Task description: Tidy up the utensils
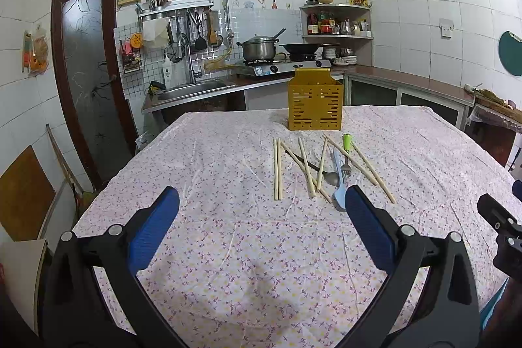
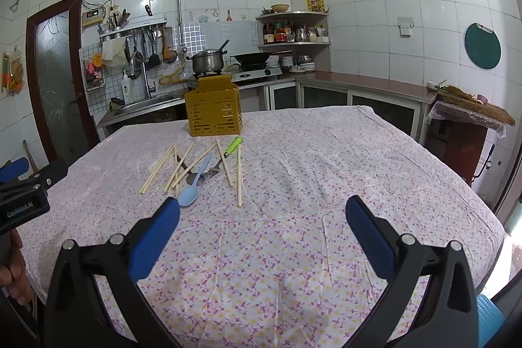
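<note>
A yellow slotted utensil holder [image 1: 315, 101] [image 2: 213, 109] stands upright at the far side of the table. In front of it lie several wooden chopsticks [image 1: 278, 167] [image 2: 239, 176], a light blue spoon [image 1: 338, 185] [image 2: 193, 186], a metal spoon [image 1: 329, 176], and a green-handled fork [image 1: 346, 152] [image 2: 232, 146], scattered in a loose pile. My left gripper [image 1: 261, 201] is open and empty, held above the cloth short of the pile. My right gripper [image 2: 262, 211] is open and empty, to the right of the pile.
The table carries a floral cloth [image 1: 228, 250] [image 2: 326, 168]. Behind it run a sink [image 1: 195, 87], a stove with a pot [image 1: 259, 48] and a wok [image 2: 249, 57], and a corner shelf [image 2: 293, 28]. A door [image 1: 88, 70] stands at left.
</note>
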Motion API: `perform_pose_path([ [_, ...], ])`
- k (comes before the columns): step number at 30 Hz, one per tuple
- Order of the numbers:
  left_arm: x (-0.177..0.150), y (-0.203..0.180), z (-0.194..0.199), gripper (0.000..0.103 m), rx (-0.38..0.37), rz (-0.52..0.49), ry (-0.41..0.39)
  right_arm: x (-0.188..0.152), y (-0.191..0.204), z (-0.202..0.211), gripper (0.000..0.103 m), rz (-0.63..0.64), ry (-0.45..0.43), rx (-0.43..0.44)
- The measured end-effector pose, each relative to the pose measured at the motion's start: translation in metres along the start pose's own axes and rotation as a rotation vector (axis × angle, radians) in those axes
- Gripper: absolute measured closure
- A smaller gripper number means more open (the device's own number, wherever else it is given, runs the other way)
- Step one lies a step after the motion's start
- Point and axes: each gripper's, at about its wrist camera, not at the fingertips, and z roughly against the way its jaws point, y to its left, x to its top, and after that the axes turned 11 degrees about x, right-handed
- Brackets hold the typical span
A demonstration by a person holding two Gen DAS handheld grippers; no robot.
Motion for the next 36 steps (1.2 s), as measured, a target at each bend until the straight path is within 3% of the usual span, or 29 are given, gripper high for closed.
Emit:
perform_pose_path([
  [36,0.002,-0.008,-0.008,0.005,-0.012,-0.016,0.027,0.003,-0.007,-0.007,0.004,-0.007,0.003,0.022],
])
